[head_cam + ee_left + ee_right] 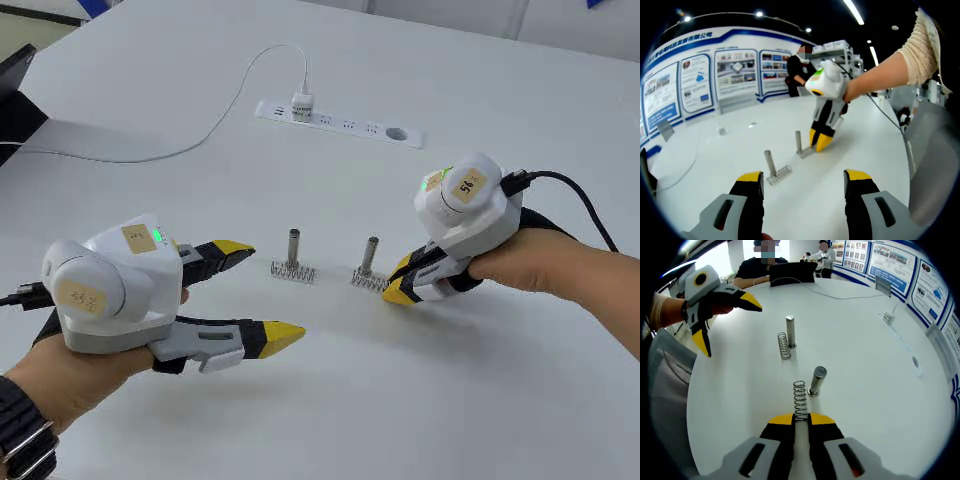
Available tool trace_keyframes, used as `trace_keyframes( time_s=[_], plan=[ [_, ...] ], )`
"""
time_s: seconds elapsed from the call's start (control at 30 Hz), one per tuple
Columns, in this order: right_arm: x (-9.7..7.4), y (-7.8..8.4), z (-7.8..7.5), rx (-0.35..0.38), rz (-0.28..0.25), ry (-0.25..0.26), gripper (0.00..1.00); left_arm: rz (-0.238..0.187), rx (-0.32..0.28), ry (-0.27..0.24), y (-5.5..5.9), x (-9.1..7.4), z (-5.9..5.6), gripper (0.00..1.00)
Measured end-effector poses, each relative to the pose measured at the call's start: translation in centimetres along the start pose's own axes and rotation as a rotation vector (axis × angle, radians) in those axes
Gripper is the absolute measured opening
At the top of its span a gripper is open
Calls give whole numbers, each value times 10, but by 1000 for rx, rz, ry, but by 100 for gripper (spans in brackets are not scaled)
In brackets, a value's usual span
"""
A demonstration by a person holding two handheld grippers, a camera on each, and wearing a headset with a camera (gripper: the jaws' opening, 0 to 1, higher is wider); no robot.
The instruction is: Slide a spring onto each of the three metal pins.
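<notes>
Jaws of the right gripper point(801, 419) pinch one end of a spring point(799, 397) lying on the table point(400, 400) just beside a pin point(817, 380), while the left gripper point(803, 176) hangs spread wide, empty, near a second spring point(784, 345) and second pin point(789, 330).

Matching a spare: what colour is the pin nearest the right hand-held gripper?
Silver-grey bare metal; the pin shows best in the right gripper view.

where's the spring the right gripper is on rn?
Right gripper view: the spring lies flat on the white table, just left of the nearer metal pin, its near end pinched between the right gripper tips.
</notes>
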State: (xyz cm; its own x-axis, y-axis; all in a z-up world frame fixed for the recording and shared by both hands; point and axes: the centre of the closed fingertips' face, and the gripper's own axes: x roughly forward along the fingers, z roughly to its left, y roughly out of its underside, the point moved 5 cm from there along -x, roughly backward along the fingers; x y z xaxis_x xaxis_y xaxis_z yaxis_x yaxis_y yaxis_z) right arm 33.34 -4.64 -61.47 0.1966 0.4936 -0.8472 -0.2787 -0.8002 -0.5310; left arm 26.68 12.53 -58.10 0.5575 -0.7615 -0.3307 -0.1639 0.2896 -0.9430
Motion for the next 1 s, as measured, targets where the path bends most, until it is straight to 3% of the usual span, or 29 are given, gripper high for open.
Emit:
trace_keyframes(
  time_s=[0.37,1.0],
  plan=[
    [-18,-5,15,-60,-10,0,11,3,6,45,-1,9,-12,63],
    [-41,-4,62,-161,-14,-49,11,6,53,161,-4,28,-38,50]
  ],
)
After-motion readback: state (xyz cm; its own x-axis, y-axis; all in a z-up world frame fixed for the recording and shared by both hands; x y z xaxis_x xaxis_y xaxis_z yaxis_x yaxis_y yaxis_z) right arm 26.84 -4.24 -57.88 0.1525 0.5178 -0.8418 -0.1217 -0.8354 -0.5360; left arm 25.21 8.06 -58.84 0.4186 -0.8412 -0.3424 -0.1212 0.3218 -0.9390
